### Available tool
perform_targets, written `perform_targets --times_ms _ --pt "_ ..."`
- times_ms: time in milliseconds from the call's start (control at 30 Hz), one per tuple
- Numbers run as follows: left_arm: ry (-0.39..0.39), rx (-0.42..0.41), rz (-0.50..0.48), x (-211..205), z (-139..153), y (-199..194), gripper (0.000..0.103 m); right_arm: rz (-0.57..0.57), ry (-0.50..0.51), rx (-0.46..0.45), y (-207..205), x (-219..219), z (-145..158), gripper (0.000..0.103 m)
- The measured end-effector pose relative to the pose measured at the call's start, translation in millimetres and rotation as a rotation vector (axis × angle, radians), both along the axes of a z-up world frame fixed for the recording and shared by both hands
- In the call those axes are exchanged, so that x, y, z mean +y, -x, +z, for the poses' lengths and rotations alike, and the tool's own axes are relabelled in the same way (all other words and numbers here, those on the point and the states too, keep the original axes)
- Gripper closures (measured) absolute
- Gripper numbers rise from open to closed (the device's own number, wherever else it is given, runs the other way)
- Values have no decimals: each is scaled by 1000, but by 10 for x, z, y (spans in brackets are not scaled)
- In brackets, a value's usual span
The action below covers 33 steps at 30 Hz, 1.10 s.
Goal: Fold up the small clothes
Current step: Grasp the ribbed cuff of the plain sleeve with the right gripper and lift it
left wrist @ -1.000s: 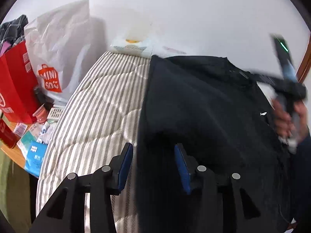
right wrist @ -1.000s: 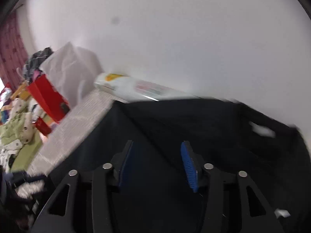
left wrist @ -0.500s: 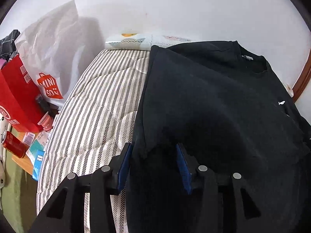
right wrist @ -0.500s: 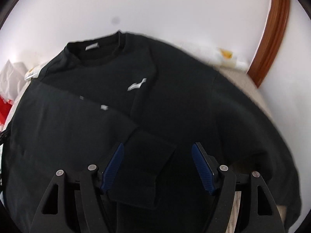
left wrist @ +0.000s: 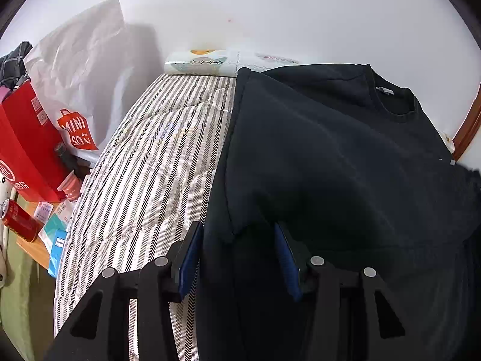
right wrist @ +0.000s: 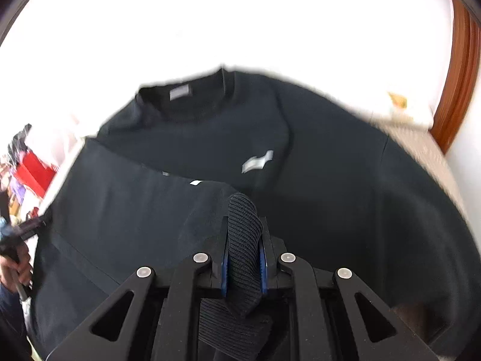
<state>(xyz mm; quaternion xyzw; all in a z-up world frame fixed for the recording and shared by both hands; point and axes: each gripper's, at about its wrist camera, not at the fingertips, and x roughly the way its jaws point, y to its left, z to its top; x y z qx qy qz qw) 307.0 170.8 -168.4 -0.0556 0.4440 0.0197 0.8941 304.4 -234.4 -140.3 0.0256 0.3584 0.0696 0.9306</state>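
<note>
Black sweater (right wrist: 315, 162) lies flat on the striped bed (left wrist: 156, 162), one sleeve folded across the chest. Right gripper (right wrist: 243, 258) jaws closing on the ribbed cuff (right wrist: 242, 225), pinched between them. Left gripper (left wrist: 237, 258) half-open, straddling the sweater's edge, gripping nothing. Risks: the thick cuff slips out, or the unpinned body drags when the sleeve is pulled.

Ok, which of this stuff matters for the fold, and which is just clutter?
For the job:
- black sweatshirt
- its ribbed cuff, jaws of the right gripper closing on it
- left gripper at the folded edge

Lying about:
- white shopping bag
- red box
- soda can
</note>
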Motion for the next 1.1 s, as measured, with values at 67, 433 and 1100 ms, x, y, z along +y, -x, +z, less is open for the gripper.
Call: perform_targets --times_ms 67,433,1100 --pt "-2 -1 1 -2 -2 -3 55 4 -1 4 -104 -33 60 88" --pt "76 -21 -31 31 69 68 53 -58 -40 155 -410 -182 -460 61" --pt "17 -8 56 72 -4 -52 45 -40 -119 203 -238 -306 -547 87"
